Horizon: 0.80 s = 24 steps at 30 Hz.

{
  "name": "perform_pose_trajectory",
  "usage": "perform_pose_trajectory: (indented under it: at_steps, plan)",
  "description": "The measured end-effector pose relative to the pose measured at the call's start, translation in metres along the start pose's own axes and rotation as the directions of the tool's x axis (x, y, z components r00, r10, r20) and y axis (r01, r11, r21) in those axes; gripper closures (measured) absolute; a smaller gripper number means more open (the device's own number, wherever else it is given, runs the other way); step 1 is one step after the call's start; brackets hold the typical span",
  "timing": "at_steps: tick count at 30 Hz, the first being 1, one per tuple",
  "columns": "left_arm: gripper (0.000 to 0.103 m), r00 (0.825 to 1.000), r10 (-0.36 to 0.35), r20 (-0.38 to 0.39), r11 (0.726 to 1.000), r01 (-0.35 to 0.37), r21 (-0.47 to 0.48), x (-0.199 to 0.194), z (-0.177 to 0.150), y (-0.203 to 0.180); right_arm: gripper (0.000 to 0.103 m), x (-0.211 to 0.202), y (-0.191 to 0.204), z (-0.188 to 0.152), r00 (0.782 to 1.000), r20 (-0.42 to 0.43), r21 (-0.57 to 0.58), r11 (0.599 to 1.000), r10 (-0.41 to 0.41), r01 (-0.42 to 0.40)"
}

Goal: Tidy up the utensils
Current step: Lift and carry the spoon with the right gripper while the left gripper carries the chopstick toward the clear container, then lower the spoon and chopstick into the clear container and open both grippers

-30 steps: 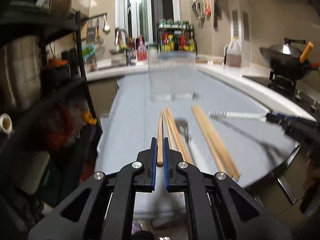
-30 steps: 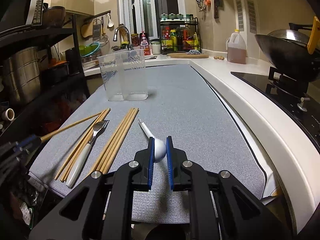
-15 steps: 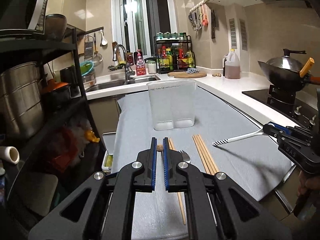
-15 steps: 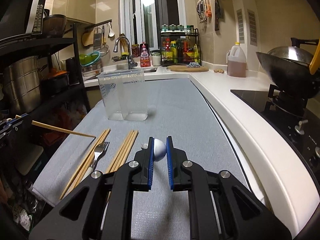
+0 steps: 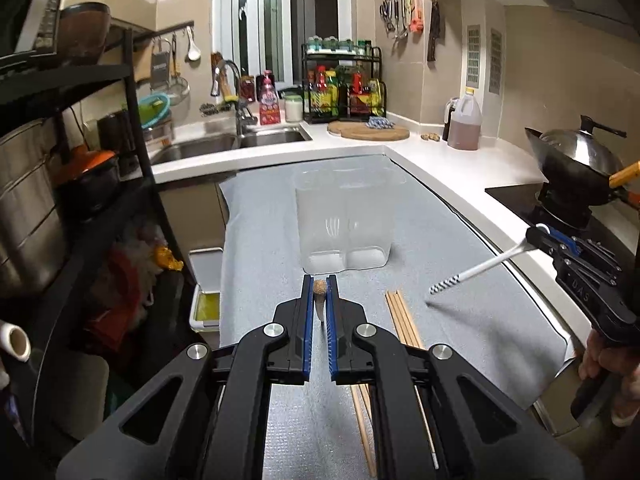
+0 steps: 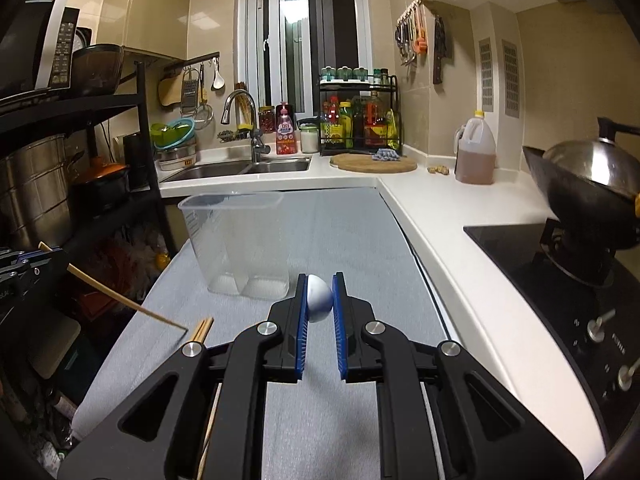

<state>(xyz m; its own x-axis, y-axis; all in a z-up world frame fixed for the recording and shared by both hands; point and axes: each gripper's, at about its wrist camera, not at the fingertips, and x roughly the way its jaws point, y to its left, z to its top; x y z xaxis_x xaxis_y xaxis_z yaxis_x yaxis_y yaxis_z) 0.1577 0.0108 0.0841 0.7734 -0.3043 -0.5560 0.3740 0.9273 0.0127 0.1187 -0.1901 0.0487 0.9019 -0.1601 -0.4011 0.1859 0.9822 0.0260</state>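
My left gripper [image 5: 319, 280] is shut on one wooden chopstick [image 5: 319, 294], seen end-on between the blue pads and held above the grey mat [image 5: 272, 240]. In the right wrist view that chopstick [image 6: 120, 300] slants down from the left gripper [image 6: 52, 254]. My right gripper [image 6: 320, 280] is shut on the bowl of a white spoon [image 6: 319, 299]. Its striped handle [image 5: 472, 272] sticks out to the left of the right gripper [image 5: 538, 234]. A clear two-part container [image 5: 344, 220] [image 6: 236, 240] stands upright and empty ahead of both. Several chopsticks [image 5: 402, 316] [image 6: 202, 328] lie on the mat.
A black shelf rack [image 5: 132, 160] with pots stands at the left. A white box [image 5: 205, 288] sits beside the mat's left edge. To the right are the white counter [image 6: 460, 248], a hob with a wok [image 6: 592, 192] and an oil jug [image 6: 476, 156]. The sink [image 6: 240, 168] is behind.
Both grippers have risen off the mat, the left with the chopstick and the right with the spoon. The loose chopsticks now lie lower in both views.
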Motion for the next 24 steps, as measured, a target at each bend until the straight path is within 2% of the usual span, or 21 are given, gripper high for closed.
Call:
perform_pose_trajectory:
  at_steps: [8, 16, 24]
  plan:
    - [0.097, 1.000, -0.022, -0.017, 1.000, 0.022, 0.010, -0.007, 0.042, 0.014, 0.091, -0.004, 0.005, 0.056, 0.999, 0.037, -0.032, 0.999, 0.029, -0.028]
    - [0.097, 0.997, -0.023, 0.070, 0.998, 0.020, 0.052, -0.024, 0.109, 0.017, 0.091, -0.013, 0.021, 0.112, 0.994, 0.089, -0.103, 0.993, 0.058, -0.049]
    - [0.097, 0.984, -0.024, 0.175, 0.998, 0.013, 0.063, -0.024, 0.170, 0.011, 0.091, -0.002, 0.036, 0.157, 0.988, 0.127, -0.151, 0.986, 0.086, -0.066]
